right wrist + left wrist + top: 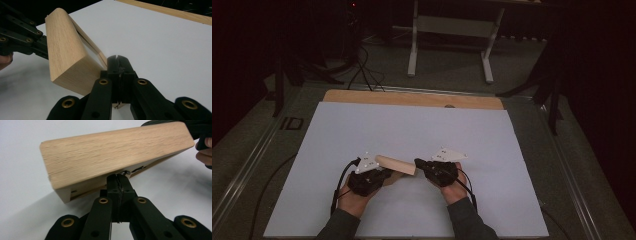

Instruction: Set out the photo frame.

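Wooden block (pixel 396 164) held off sheet; gripped edge hidden behind both tongs

A pale oak-grained wooden block (pixel 396 164) with rounded edges, tilted, apparently lifted off the white table.

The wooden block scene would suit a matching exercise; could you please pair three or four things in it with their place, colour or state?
Things:
1. wooden block
2. left gripper
3. white sheet
4. bare wooden strip

Descriptions:
A. runs along the table's far edge
B. covers most of the tabletop
C. black jaws shut on a thin part under the block
D. light oak, held between both grippers above the sheet

Pairs: 1-D, 2-C, 3-B, 4-A
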Tool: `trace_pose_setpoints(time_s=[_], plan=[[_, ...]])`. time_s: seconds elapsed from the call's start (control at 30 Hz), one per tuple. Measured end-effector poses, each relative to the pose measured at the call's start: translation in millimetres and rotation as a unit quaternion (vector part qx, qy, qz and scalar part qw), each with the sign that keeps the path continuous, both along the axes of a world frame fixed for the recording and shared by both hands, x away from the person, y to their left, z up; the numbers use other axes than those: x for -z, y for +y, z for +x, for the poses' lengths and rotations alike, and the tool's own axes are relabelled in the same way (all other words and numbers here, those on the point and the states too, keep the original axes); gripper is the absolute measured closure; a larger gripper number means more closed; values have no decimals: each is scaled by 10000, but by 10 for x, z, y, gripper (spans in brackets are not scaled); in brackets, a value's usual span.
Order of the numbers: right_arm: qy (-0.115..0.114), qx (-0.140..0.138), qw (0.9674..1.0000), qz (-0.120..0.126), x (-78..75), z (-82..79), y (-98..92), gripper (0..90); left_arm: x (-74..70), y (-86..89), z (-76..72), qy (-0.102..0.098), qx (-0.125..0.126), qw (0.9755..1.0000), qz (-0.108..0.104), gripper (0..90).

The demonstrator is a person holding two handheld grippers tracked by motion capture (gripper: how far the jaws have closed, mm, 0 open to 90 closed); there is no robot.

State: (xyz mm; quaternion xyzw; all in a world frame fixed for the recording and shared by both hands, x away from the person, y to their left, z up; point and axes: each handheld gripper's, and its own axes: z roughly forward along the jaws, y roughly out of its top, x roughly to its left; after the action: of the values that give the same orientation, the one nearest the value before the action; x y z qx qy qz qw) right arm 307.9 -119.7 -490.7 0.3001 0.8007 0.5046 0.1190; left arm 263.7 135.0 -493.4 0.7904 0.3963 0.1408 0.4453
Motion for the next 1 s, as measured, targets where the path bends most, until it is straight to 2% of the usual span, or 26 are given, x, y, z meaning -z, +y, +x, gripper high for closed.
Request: trace_pose_setpoints(time_s=[0.2, 0.53, 0.87, 1.0], plan=[[-23, -13, 10000, -38, -3, -16, 11, 890, -31, -32, -28, -48, 72, 10000, -29, 896], [-72, -107, 9998, -133, -15, -50, 33, 893, -22, -68, -37, -16, 157, 9999, -21, 895], [-283, -460, 9976, -440, -48, -139, 138, 893, 5, -36, -12, 29, 97, 9999, 16, 895], [-307, -551, 9969, -479, -53, -161, 167, 893, 15, -29, -6, 49, 61, 10000, 3, 896]])
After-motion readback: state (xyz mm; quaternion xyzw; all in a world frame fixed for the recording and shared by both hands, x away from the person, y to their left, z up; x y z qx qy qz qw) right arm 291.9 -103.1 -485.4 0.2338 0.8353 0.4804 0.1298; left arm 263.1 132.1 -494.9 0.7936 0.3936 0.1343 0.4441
